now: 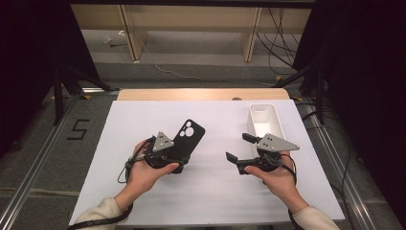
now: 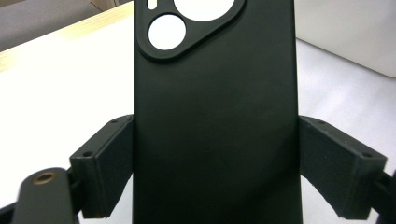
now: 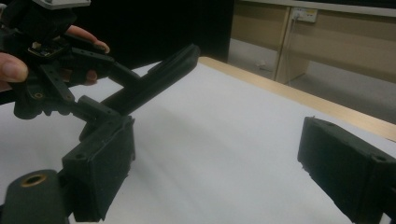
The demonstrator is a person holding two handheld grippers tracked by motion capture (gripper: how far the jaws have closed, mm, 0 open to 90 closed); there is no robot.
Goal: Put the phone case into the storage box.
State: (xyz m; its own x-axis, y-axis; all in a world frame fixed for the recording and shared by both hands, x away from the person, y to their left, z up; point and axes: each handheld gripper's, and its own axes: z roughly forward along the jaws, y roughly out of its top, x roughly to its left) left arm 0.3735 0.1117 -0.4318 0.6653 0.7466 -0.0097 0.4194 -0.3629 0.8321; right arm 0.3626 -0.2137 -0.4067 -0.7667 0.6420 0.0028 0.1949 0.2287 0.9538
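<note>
A black phone case (image 1: 187, 139) with round camera cut-outs is held in my left gripper (image 1: 174, 160), lifted off the white table (image 1: 210, 191) and pointing away to the upper right. In the left gripper view the case (image 2: 215, 121) stands between the two jaws, both pressed against its long edges. My right gripper (image 1: 239, 147) hangs over the table's right side, open with nothing between its jaws. The right gripper view has its jaws wide apart (image 3: 224, 172) and shows the left gripper (image 3: 100, 114) holding the case (image 3: 154, 81) edge-on, tilted upward.
A white rectangular bin (image 1: 265, 122) stands at the table's far right, just beyond my right gripper; its corner is seen as a white bin (image 2: 355, 32) in the left gripper view. A wooden strip (image 1: 203, 94) edges the far side of the table.
</note>
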